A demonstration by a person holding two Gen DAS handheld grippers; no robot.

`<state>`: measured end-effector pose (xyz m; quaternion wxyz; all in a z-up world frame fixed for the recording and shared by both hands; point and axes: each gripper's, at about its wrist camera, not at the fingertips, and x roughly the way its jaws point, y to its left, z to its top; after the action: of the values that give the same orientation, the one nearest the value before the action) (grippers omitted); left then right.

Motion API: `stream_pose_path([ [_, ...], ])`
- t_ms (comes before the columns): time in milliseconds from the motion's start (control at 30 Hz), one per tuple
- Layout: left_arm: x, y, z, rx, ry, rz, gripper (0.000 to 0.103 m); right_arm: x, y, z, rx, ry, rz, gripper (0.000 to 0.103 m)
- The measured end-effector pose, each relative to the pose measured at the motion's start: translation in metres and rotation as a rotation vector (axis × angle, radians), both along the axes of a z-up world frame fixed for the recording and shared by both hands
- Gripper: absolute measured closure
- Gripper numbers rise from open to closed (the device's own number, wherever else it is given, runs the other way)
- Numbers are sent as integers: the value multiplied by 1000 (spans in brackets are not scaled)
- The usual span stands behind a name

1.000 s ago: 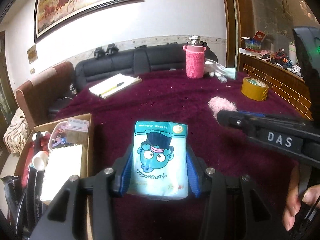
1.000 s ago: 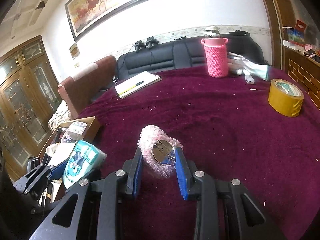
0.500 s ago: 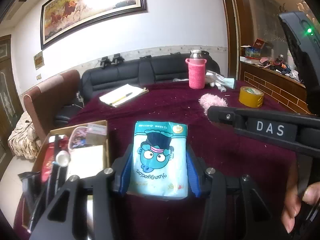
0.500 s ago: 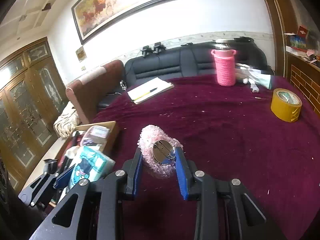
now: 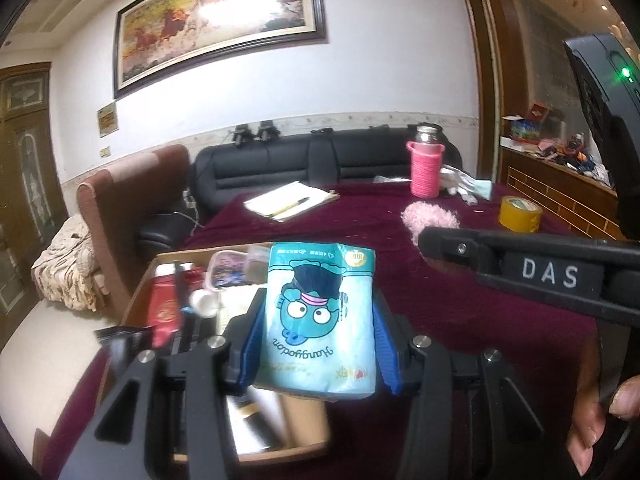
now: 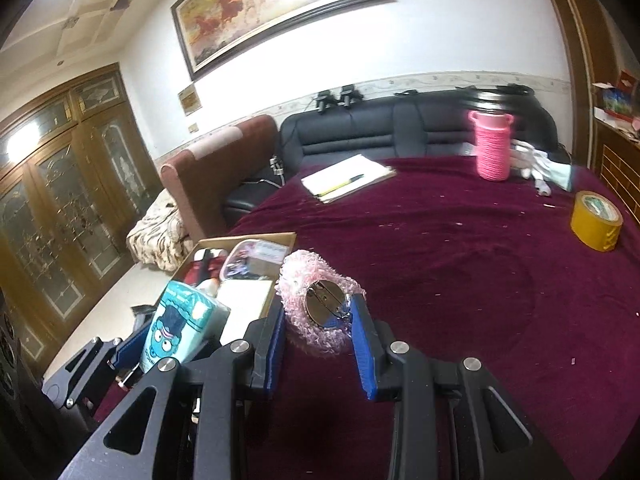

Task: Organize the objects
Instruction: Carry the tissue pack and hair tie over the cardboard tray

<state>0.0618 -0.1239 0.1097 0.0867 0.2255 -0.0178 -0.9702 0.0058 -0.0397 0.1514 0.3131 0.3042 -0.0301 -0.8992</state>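
Observation:
My left gripper (image 5: 320, 320) is shut on a light blue tissue pack (image 5: 320, 316) with a cartoon face, held in the air over the near part of an open cardboard box (image 5: 176, 254). The same pack (image 6: 176, 328) shows at the lower left of the right wrist view. My right gripper (image 6: 320, 320) is shut on a fluffy pink ring with a round metal brooch back (image 6: 322, 304), lifted above the maroon tablecloth (image 6: 460, 280) beside the box (image 6: 260, 236). The pink fluff (image 5: 430, 218) peeks over the right gripper's side in the left wrist view.
The box holds a red case (image 5: 164, 312), a white cap (image 5: 204, 302), a small plastic tub (image 5: 226, 270) and paper. Farther back lie a notepad with pen (image 6: 346, 182), a pink-sleeved flask (image 6: 492, 148), white gloves (image 6: 540, 162) and a yellow tape roll (image 6: 596, 220). A person's fingers (image 5: 592, 436) show at right.
Both grippers have risen and shifted left toward the cardboard box, each keeping its hold. The box now sits under the tissue pack and closer to the pink ring.

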Motion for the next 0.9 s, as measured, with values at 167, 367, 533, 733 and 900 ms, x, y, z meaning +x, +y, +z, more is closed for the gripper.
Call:
stream_pose_path([
  [167,14,-27,-1,16,4,47,56,11,-31,-4,24,-2,47,69],
  [367,27,-59,-3,44,3,102,56,22,-59,-8,53,3,90,68],
  [533,31,-78,-5,64,1,134,56,25,-78,-10,73,0,116,68],
  [733,33,-95,-11,81,-10,161,56,24,-96,-16,88,-14,141,68],
  [900,32,-107,-17,93,-25,175,56,22,-109,-22,104,-28,159,68],
])
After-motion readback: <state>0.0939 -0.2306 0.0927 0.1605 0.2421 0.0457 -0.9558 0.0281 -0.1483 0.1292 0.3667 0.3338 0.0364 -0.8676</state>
